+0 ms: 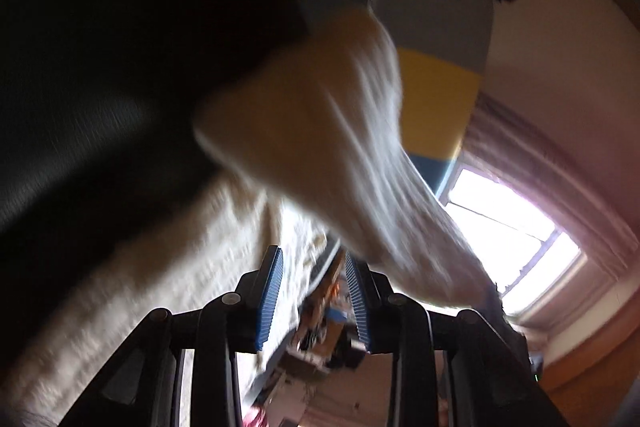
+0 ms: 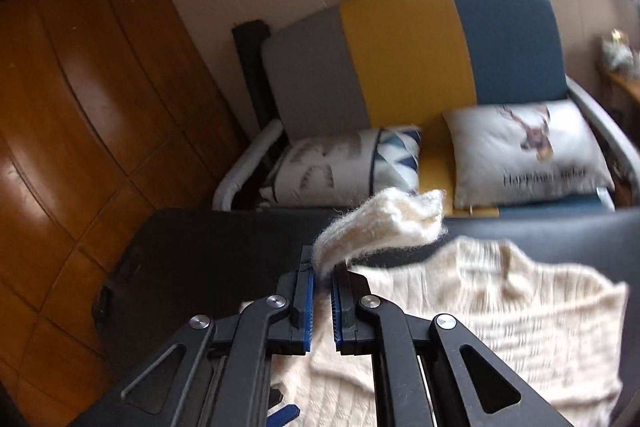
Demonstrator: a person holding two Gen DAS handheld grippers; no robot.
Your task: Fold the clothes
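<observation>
**Right wrist view: cream knit sweater, fold in progress on the dark table**

Item 1, right gripper point(image 2: 322, 277). Nearest the camera. Jaws drawn in to a narrow gap, pinching a fuzzy end of the sweater point(image 2: 480, 307), probably a sleeve or cuff. The pinched piece point(image 2: 384, 223) rises from the pads and curls over, lifted clear of the table point(image 2: 208, 259).

Item 2, sweater body. Just beyond the right gripper, spread on the table, ribbed knit, partly rumpled at the near edge.

Item 3, table. Dark, under the sweater; its far edge meets the sofa.

Item 4, sofa point(image 2: 400, 59). Behind the table, grey, yellow and blue panels, two printed cushions point(image 2: 528, 151) on the seat.

Item 5, left gripper point(image 1: 314, 301). Left wrist view, blurred and tilted. Jaws parted to a middling gap; sweater cloth point(image 1: 312, 147) passes in front of the pads, but whether any lies pinched between them cannot be told.

Judgement of step: a sleeve fold, the lifted end held above the table. The next move likely calls for carrying that end over the sweater body and laying it flat without dragging the rest askew. The loose, fuzzy knit may slip or stretch in a narrow pinch.
</observation>
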